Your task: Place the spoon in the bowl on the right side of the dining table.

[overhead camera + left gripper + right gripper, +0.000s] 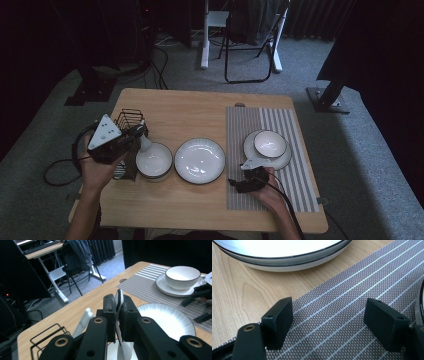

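Left gripper (117, 315) clamps white spoon (119, 302) above bowl (154, 160), wire rack (129, 120) beside; right gripper (328, 322) wide open on mat (352, 290).

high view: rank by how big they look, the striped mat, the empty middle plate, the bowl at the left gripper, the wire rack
1. striped mat
2. middle plate
3. bowl; the wire rack is partly hidden by the left gripper, so I leave those two unranked.

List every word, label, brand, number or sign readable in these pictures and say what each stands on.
None can be read: no lettering shows on the spoon that the left gripper clamps, the bowls, the plates, the striped mat, the wire rack or the right gripper.
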Motion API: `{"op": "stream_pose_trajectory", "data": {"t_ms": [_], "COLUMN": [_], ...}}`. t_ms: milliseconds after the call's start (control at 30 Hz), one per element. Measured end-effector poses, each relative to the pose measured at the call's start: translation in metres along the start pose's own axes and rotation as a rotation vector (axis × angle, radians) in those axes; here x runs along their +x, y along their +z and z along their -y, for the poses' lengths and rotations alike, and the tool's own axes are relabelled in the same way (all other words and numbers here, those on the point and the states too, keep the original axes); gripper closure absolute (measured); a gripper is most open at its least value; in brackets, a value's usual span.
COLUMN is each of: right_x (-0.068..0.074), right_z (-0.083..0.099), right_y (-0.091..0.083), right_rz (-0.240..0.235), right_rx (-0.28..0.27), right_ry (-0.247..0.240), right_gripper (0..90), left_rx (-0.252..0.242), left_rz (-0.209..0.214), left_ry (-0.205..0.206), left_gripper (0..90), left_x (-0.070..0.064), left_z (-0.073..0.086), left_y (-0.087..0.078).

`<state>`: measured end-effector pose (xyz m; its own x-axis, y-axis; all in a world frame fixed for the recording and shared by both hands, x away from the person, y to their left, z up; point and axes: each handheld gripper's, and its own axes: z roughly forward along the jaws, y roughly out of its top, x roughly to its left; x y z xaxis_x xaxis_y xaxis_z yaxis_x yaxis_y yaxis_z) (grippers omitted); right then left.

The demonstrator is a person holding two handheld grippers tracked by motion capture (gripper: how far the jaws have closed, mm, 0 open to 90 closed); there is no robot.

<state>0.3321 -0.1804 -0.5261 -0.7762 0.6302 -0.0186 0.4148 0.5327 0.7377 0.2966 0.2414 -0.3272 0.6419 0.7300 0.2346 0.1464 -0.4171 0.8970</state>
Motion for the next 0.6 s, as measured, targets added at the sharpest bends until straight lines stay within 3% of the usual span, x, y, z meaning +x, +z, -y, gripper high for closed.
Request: {"op": "stream_pose_trajectory", "data": {"t_ms": [333, 600], "right_x": [0.003, 0.003], "right_z": [0.004, 0.009], "right_y": [-0.006, -0.013], "right_rz": [-0.005, -0.011], "right_rx": [0.004, -0.010], "right_ry": [-0.014, 0.008], "right_gripper": [22.6, 22.3], "left_rx": [-0.010, -0.021], "left_rz": [0.037, 0.057], "left_ry": [0.006, -0.002], "left_gripper": [85.1, 85.1], "left_x": [-0.004, -0.005], "left_z": [-0.006, -0.008], "left_y": [0.010, 0.017]}}
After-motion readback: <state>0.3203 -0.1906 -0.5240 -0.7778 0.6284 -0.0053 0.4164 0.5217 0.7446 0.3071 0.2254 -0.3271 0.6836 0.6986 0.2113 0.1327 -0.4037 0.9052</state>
